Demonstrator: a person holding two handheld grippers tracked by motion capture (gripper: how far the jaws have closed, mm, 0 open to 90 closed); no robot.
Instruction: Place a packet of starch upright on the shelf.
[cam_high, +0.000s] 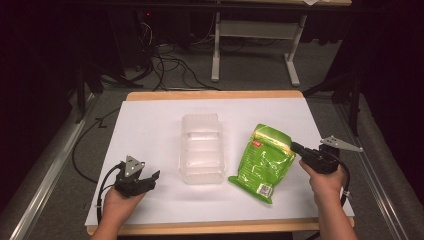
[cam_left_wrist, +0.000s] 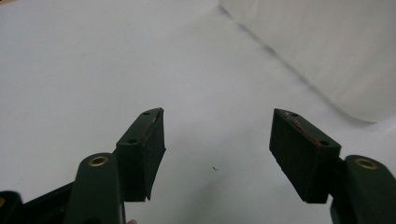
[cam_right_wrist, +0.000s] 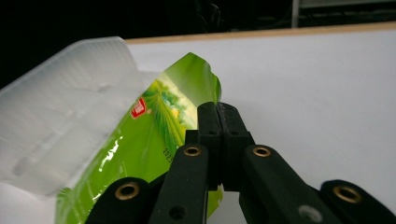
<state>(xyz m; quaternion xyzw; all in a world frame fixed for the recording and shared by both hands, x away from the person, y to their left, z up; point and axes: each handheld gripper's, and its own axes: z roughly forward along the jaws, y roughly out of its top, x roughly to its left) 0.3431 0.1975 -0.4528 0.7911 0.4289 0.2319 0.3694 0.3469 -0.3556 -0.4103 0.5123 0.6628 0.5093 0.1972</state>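
Toward the right edge of the white tabletop (cam_high: 150, 130), a green foil pouch (cam_high: 262, 157) lay slantwise, its lower corner pointing at the near edge and its sealed top end toward the far right. The right gripper (cam_high: 296, 148) had its jaws pressed together on the pouch's right-hand rim near that upper end; in the right gripper view the green film (cam_right_wrist: 154, 140) passed between the black pads, which met with no gap. That side of the pouch looked slightly raised off the surface, though the far side appeared to rest on it.

Just left of the pouch, in the middle of the tabletop, stood a clear ribbed plastic container (cam_high: 201, 150), close beside it.

Near the front left corner the left gripper (cam_high: 152, 176) rested low over bare white surface, its jaws (cam_left_wrist: 217, 154) spread wide with nothing between them.

The pouch seemed light, soft and glossy, likely to sag and slip in a thin pinch. The flat heat-sealed border, where the film is doubled and stiffer, was probably the safest place to hold it, rather than the puffy middle.
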